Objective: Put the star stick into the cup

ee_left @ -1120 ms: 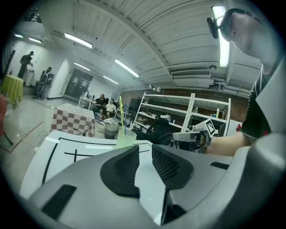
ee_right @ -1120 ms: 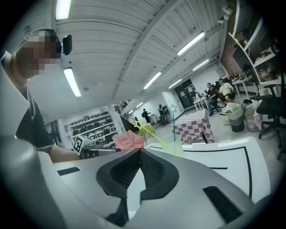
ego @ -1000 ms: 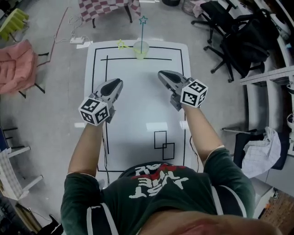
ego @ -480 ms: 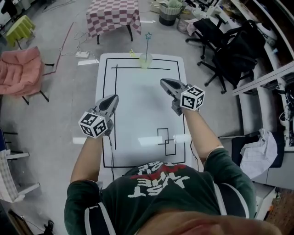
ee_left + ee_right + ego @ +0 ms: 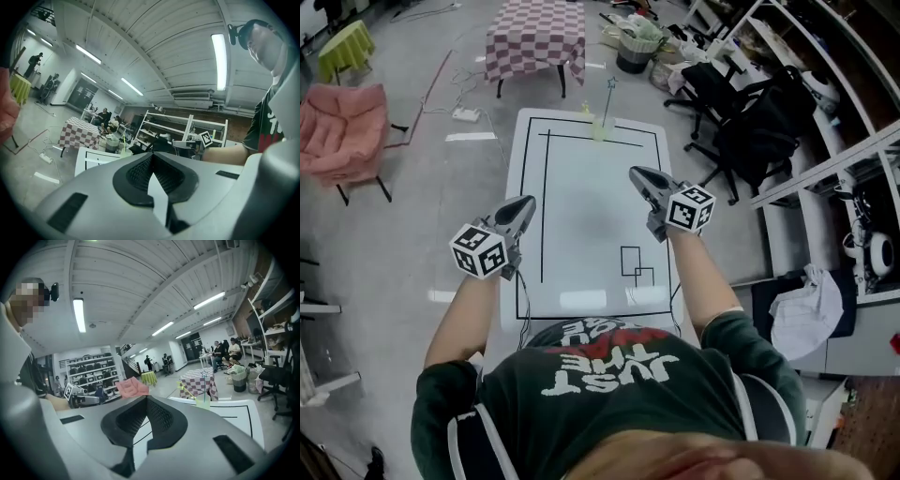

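A pale green cup (image 5: 599, 128) stands at the far end of the white table (image 5: 591, 202). A thin stick with a blue star (image 5: 610, 84) stands upright in it, and a yellow star (image 5: 584, 110) shows at the cup's left. My left gripper (image 5: 526, 203) hovers over the table's left edge and my right gripper (image 5: 636, 174) over its right side. Both are shut, empty and far short of the cup. In the right gripper view the cup (image 5: 203, 403) sits beyond the shut jaws, with its blue star stick (image 5: 203, 376). The left gripper view shows the cup (image 5: 124, 151) small and far off.
Black lines and two small squares (image 5: 636, 264) mark the table top. Beyond the far end stand a checked table (image 5: 536, 37) and a bin (image 5: 633, 52). A pink chair (image 5: 337, 122) is at left; black office chairs (image 5: 750, 131) and shelving (image 5: 853, 169) at right.
Both grippers have drawn back from the cup toward the person and risen. The table looks smaller and farther off. The cup and its sticks have not moved.
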The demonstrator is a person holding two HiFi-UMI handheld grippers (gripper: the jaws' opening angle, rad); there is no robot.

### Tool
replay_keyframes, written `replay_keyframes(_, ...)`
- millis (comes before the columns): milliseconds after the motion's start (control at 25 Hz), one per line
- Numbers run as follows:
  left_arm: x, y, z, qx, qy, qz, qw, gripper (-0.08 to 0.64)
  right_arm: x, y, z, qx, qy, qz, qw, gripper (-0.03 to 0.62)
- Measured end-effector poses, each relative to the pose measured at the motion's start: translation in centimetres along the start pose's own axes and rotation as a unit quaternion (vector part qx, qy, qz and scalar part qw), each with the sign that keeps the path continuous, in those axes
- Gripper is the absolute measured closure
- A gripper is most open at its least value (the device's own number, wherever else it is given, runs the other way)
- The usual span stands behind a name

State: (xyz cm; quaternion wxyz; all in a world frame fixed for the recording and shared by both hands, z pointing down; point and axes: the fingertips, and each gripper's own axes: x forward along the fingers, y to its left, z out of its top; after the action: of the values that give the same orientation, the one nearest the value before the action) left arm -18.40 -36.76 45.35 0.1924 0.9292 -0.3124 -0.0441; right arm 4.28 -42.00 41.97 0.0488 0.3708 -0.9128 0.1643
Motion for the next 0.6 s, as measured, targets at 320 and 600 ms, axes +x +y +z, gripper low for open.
replay_keyframes(320,-6.0,-1.8,0.8,-0.013,0.002,-0.019,0.9997,0.551,-2.2,6.5,-0.1,-0.010,-0.004,-0.016,1.000,0.558)
replay_keyframes(600,-6.2,-6.0,1.2,-0.014,0.005,-0.022,0.9996,0.551,-6.2,8.6,0.2,-0.013,-0.015,-0.008,1.000,0.558)
